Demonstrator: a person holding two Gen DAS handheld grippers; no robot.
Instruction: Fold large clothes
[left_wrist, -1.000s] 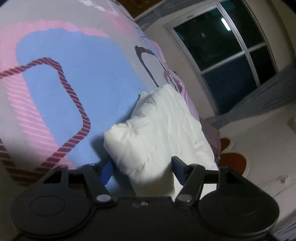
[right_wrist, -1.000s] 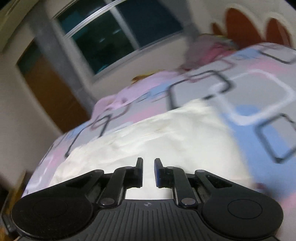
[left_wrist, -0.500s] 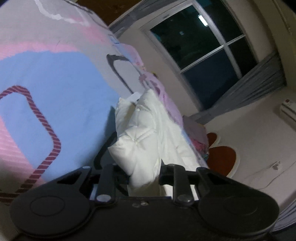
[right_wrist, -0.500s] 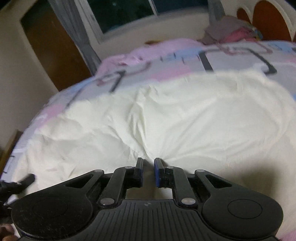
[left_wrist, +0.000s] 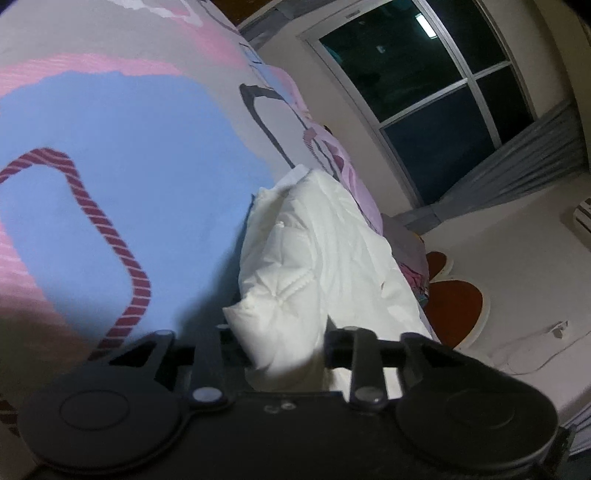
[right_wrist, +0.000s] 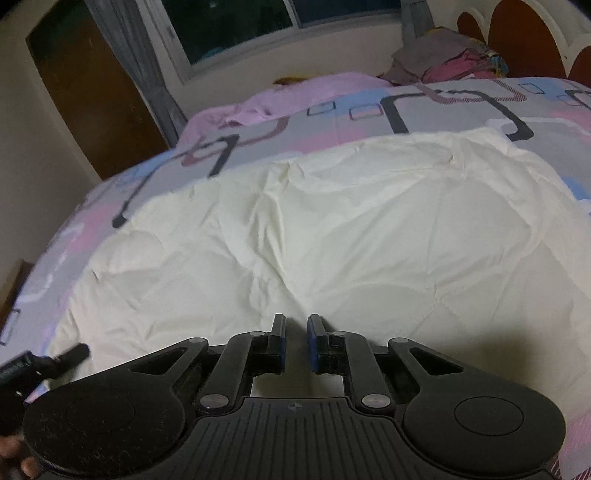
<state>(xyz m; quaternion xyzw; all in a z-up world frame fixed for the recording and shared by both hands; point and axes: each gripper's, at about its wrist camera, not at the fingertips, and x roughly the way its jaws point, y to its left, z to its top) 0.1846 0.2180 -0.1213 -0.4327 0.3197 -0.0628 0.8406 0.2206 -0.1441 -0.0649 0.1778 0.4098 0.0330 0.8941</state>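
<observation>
The white quilted comforter (right_wrist: 332, 236) lies spread across the bed (right_wrist: 443, 110), over the patterned sheet (left_wrist: 129, 166) of grey, pink and blue blocks. In the right wrist view it fills the middle of the picture from 9 o'clock to 3 o'clock.

The left hand-held gripper (left_wrist: 280, 350) is clamped on a bunched corner of the comforter (left_wrist: 295, 277): the thick white fold sits squeezed between the two black fingers and rises toward 12 o'clock. A second ago its jaws stood wide, with the corner lying loose between them; since then they have closed onto the fabric, and half a second ago they already pinched it as now. The corner now stands more gathered and upright than in the first frame.

The right hand-held gripper (right_wrist: 296, 343) is closed to a narrow slit with nothing visible between its blue-padded fingers (right_wrist: 314, 343). It hangs just over the near part of the comforter; whether the tips touch the cloth I cannot tell. A second ago this view showed mostly window (right_wrist: 236, 22) and sheet, blurred, with the comforter low in the frame; now the comforter fills it and the picture is sharp. The jaw gap is the same in all three frames.

At 8 o'clock in the right view the tip of the left hand-held gripper (right_wrist: 70, 356) shows at the comforter's edge. A heap of clothes (right_wrist: 443, 59) sits at 1 o'clock by the headboard (right_wrist: 517, 33).
</observation>
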